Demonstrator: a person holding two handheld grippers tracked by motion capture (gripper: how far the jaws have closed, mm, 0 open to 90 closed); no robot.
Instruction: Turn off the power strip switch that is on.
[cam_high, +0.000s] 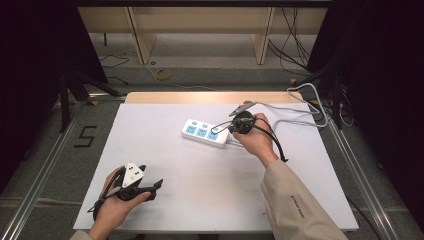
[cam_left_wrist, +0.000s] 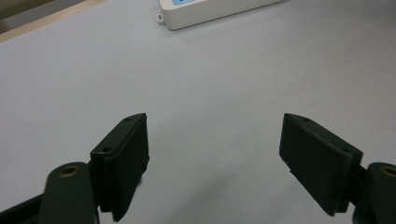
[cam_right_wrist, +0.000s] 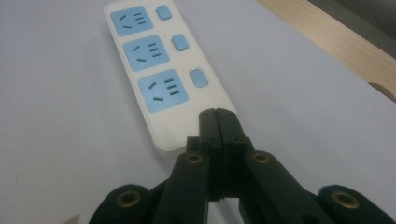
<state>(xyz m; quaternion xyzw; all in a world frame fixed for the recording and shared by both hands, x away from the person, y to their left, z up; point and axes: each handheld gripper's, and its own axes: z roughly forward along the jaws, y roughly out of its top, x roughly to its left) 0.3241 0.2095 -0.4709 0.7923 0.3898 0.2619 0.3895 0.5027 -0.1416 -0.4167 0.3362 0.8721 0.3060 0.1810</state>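
We are pressing our clenched right gripper (cam_right_wrist: 217, 122) onto the power strip (cam_right_wrist: 159, 79), seemingly steadying it, while our left gripper (cam_left_wrist: 215, 154) is idling released

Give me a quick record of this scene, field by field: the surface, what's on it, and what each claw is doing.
surface: white rectangular table top with a light wooden edge at the far side
object: white plastic power strip with three blue sockets and three blue switches, lying flat at mid-table
strip cable: grey, leaves the strip's right end toward the table's far right
left claw: jaws wide apart, nothing between them, over bare table at the near left
right claw: jaws pressed together, tips at the strip's near end; contact cannot be told
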